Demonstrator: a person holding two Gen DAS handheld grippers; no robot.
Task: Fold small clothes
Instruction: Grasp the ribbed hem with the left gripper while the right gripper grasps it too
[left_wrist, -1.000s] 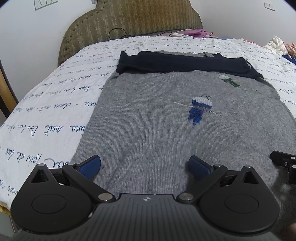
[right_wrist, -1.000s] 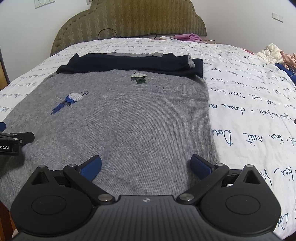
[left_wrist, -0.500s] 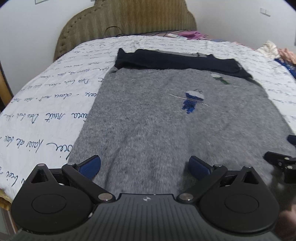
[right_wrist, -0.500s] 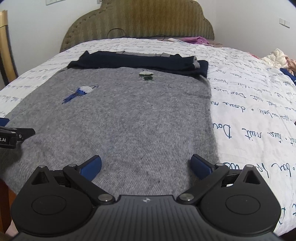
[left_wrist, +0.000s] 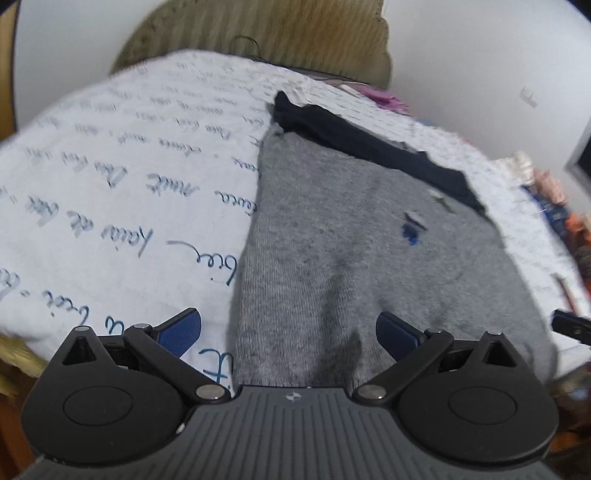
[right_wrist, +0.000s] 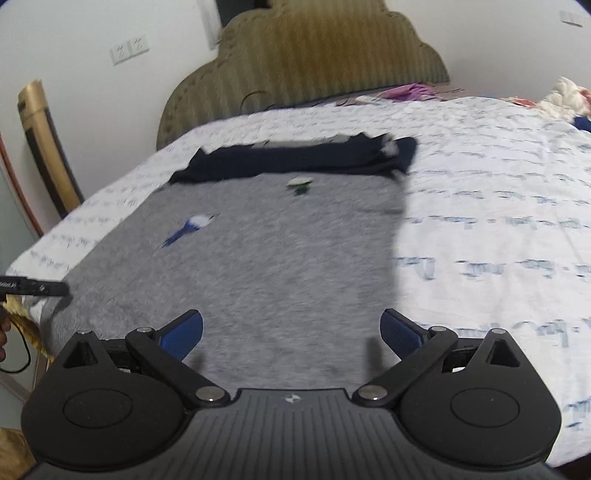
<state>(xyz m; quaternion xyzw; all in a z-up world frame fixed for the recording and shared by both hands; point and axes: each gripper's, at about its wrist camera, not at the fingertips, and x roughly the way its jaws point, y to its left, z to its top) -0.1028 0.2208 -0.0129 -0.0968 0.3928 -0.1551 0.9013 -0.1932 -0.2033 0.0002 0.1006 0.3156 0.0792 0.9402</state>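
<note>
While the grey sweater (left_wrist: 354, 258) lies flat on the bed, its long axis runs from the lower centre of the frame up toward the headboard (right_wrist: 306, 59), with the dark navy part (right_wrist: 295, 158) at the far end. The left gripper (left_wrist: 288, 330) is wide open over the sweater's near left edge, and the right gripper (right_wrist: 291, 330) is wide open over its near right corner. The white bedsheet (right_wrist: 498, 229) with blue script spreads to the right, under pale walls.
</note>
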